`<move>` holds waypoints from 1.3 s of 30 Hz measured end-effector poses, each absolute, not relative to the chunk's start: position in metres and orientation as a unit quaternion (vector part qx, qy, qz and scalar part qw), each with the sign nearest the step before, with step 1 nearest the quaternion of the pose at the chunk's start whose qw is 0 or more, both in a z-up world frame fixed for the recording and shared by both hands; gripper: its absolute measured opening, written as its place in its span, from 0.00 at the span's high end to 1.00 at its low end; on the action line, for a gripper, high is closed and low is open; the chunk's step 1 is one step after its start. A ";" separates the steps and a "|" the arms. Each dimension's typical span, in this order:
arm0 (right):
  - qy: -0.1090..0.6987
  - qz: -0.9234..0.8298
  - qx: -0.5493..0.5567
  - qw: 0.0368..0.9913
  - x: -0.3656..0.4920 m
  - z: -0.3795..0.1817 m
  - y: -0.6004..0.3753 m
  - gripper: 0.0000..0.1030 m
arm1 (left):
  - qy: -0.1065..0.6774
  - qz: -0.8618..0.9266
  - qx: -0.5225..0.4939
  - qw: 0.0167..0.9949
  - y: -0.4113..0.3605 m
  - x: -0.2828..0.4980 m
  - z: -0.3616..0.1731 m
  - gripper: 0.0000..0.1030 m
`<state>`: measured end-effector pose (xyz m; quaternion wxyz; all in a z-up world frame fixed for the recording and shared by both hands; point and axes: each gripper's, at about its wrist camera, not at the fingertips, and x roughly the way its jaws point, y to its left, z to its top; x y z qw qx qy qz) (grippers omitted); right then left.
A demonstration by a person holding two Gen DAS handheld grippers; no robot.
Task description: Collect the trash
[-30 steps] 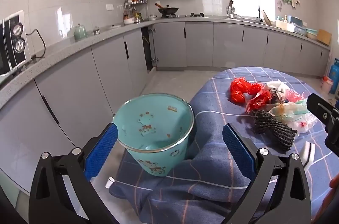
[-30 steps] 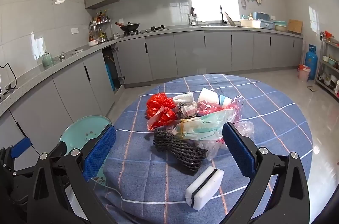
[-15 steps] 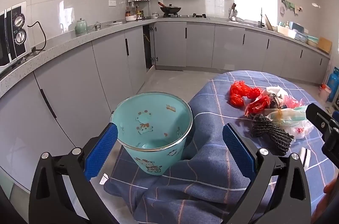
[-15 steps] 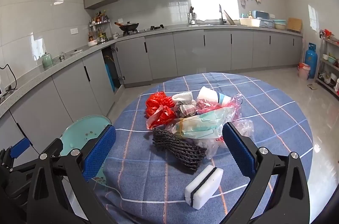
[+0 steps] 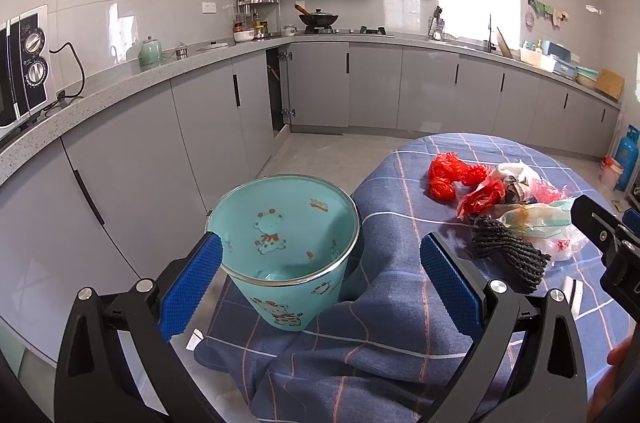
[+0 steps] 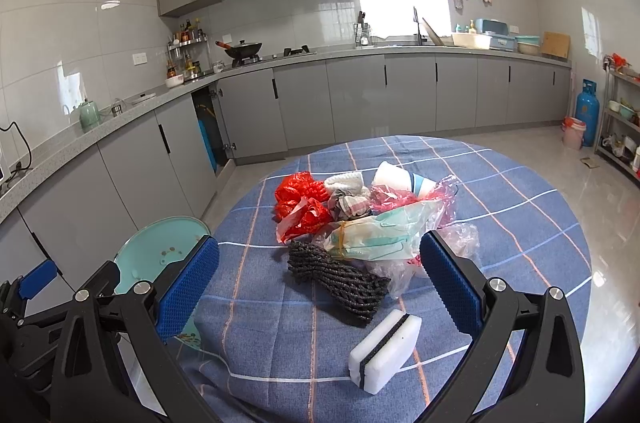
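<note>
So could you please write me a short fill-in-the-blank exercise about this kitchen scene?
1. The bin beside the table is ___ in colour.
2. The sponge has a ___ stripe through its middle.
3. Both the left gripper and the right gripper are ___.

Missing words: teal; black; open

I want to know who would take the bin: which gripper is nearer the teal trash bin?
Left. The left gripper hangs open right at the teal trash bin, its pads flanking the rim. The right gripper is over the table's trash pile, bin off to its left.
</note>
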<state>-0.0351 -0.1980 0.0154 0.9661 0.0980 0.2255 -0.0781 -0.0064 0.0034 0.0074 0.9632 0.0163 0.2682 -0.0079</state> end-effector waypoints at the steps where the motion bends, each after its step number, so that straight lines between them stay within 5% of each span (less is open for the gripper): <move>1: 0.226 -0.078 0.098 0.966 -0.035 0.015 -0.198 0.04 | 0.268 -0.008 0.016 0.963 0.003 -0.006 0.007 0.05; 39: 0.231 -0.077 0.101 0.965 -0.034 0.013 -0.198 0.04 | 0.267 -0.007 0.017 0.963 0.003 -0.007 0.007 0.06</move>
